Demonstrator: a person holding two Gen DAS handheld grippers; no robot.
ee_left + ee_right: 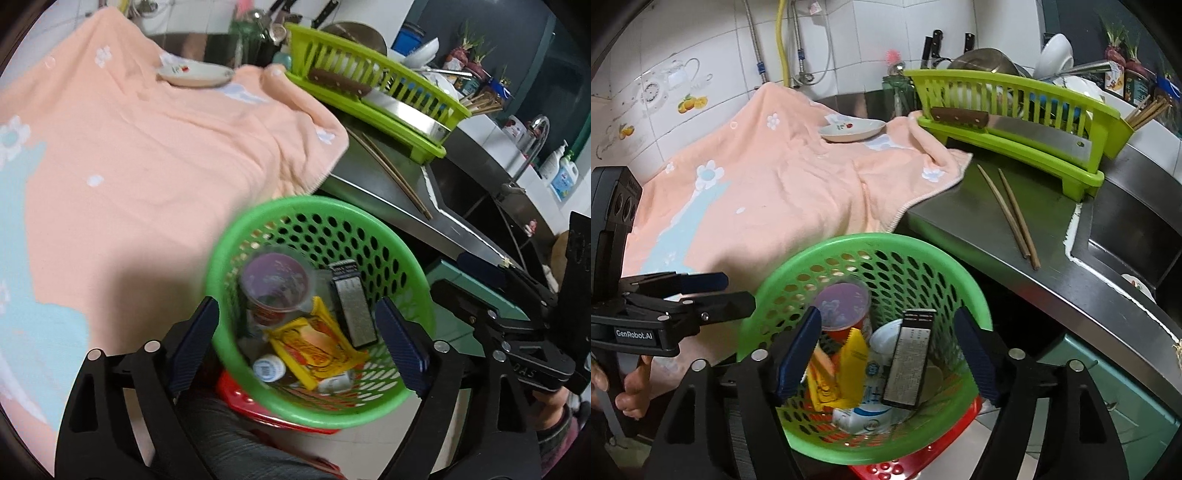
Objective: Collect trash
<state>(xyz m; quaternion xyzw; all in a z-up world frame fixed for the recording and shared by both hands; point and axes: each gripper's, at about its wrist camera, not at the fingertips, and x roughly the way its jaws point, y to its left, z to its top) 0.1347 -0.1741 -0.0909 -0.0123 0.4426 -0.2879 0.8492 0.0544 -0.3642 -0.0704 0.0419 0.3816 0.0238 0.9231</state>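
A green perforated basket (295, 203) (868, 240) sits below the counter's front edge on something red. It holds a cup with a purple lid (275, 284) (842, 306), a yellow packet (314, 343) (853, 362), a dark flat box (351, 306) (908, 362) and a white bottle (269, 367) (868, 413). My left gripper (295, 314) (735, 290) hovers over the basket, open, with nothing between its blue pads. My right gripper (886, 317) (454, 277) hangs over the same basket from the right, also open and holding nothing.
A peach towel (775, 184) covers the left counter with a small plate (851, 129) on it. A lime dish rack (1015, 110) holding a cleaver stands at the back right. Chopsticks (1012, 218) lie on the steel counter, and the sink (1126, 229) is farther right.
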